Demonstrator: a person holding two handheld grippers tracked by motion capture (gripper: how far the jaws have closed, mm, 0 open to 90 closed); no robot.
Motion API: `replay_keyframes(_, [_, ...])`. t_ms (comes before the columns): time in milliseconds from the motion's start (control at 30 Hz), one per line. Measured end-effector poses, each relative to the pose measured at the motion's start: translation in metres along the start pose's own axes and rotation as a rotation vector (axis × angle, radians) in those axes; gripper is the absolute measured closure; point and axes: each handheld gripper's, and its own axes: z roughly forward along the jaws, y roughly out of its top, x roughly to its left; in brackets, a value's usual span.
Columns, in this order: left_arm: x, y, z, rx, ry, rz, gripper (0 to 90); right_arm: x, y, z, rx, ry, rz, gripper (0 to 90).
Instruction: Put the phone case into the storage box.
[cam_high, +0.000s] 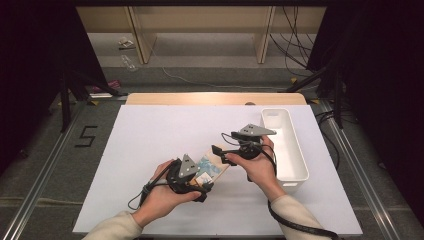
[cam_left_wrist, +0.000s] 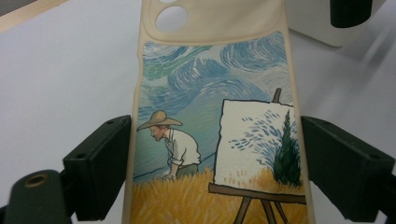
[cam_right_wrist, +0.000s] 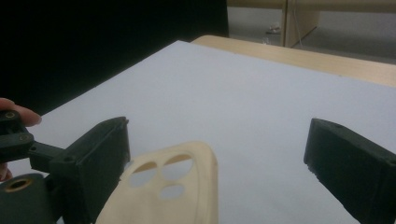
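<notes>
Phone case (cam_left_wrist: 215, 140) sits clamped in the left gripper (cam_high: 192, 182) above the white table (cam_high: 150, 145) — right gripper (cam_high: 225, 150) gaping wide at its camera end, white bin (cam_high: 295, 165) beside, grey floor and wooden shelving (cam_high: 200, 30) beyond.

We see a white surface (cam_high: 150, 150) w/ a light wood edge (cam_high: 215, 98) along its far side. On the right half sits a long white bin (cam_high: 295, 165), running front to back. On the grey floor left of the surface there's a black "5" (cam_high: 86, 136) marked. Beyond the surface, wood shelf uprights (cam_high: 141, 35) stand at the back, w/ black cables (cam_high: 292, 45) hanging at right and a white cable (cam_high: 175, 77) trailing on the floor. Small bits of litter (cam_high: 126, 44) lie near the left upright. Dark stands (cam_high: 64, 95) flank both sides.
</notes>
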Motion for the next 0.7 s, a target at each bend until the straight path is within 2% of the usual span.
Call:
replay_keyframes(167, [-0.0007, 0.0, 0.0004, -0.003, -0.002, 0.002, 12.2, -0.0023, -0.0031, 0.0042, 0.022, 0.015, 0.031, 9.5])
replay_keyframes(700, [-0.0025, 0.0, 0.0007, -0.006, 0.001, 0.014, 12.3, -0.0007, -0.0055, 0.0096, 0.061, 0.037, 0.06, 13.1])
